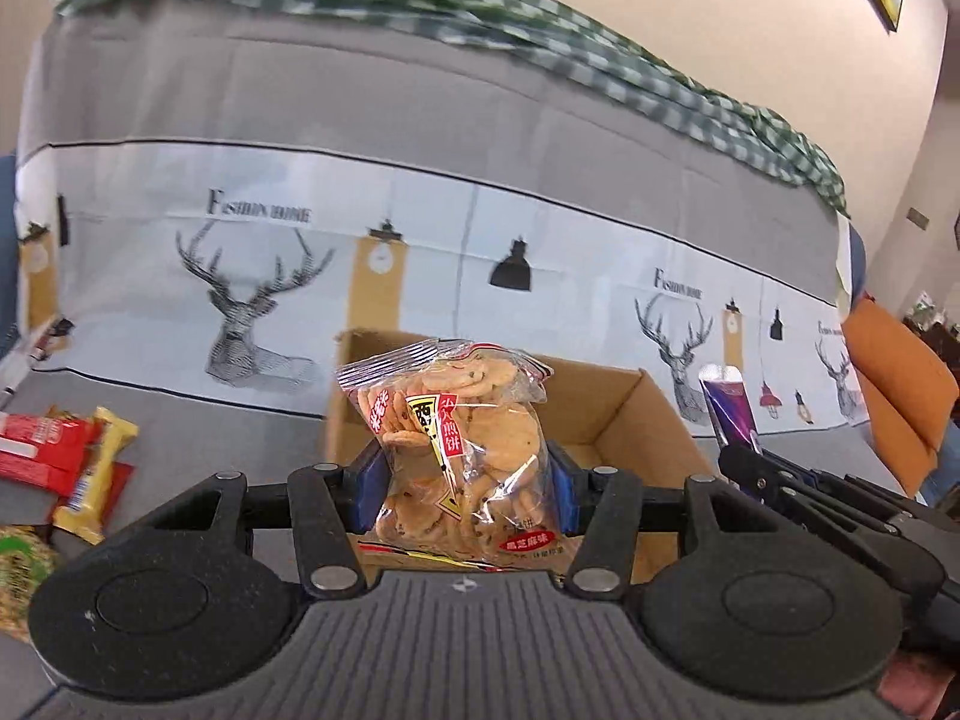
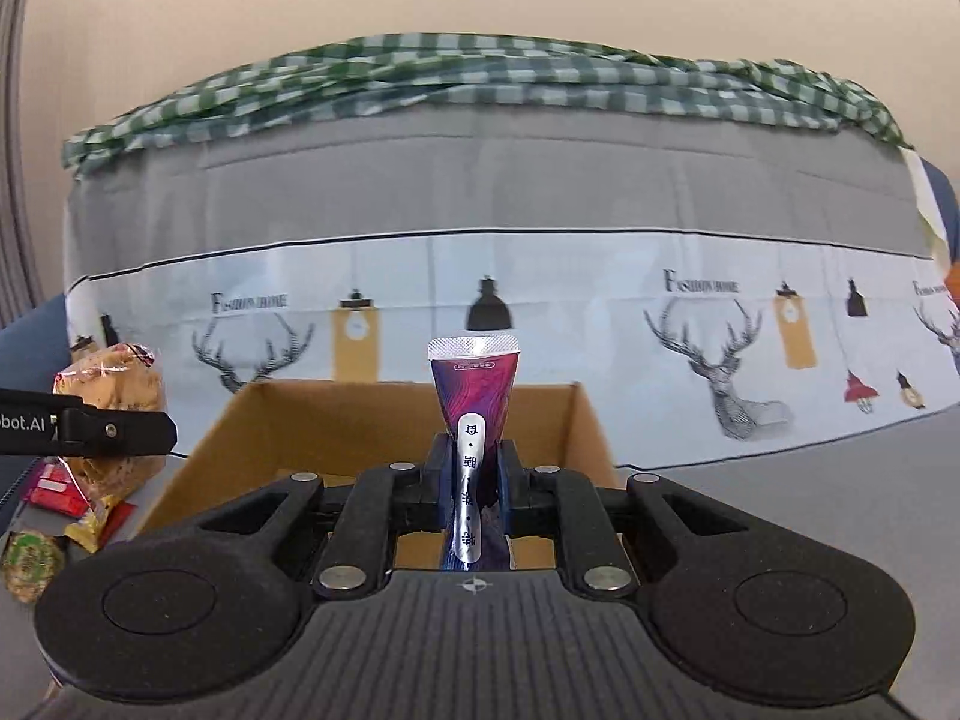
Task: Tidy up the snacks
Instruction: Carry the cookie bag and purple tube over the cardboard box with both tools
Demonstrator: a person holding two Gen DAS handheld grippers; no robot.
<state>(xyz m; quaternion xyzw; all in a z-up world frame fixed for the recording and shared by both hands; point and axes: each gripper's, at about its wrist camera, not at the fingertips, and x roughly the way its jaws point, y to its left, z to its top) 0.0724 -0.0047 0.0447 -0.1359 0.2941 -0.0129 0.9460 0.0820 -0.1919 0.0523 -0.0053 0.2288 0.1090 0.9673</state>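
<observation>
My left gripper is shut on a clear bag of round crackers and holds it upright over the near edge of an open cardboard box. My right gripper is shut on a purple snack pouch with a silver strip, upright over the same box. The right gripper and its pouch show at the right of the left wrist view. The left gripper and cracker bag show at the left of the right wrist view.
Loose snacks lie left of the box: red packets, a yellow bar, a green packet. Behind the box stands a sofa back under a deer-print cover, with a green checked cloth on top. An orange cushion is at the right.
</observation>
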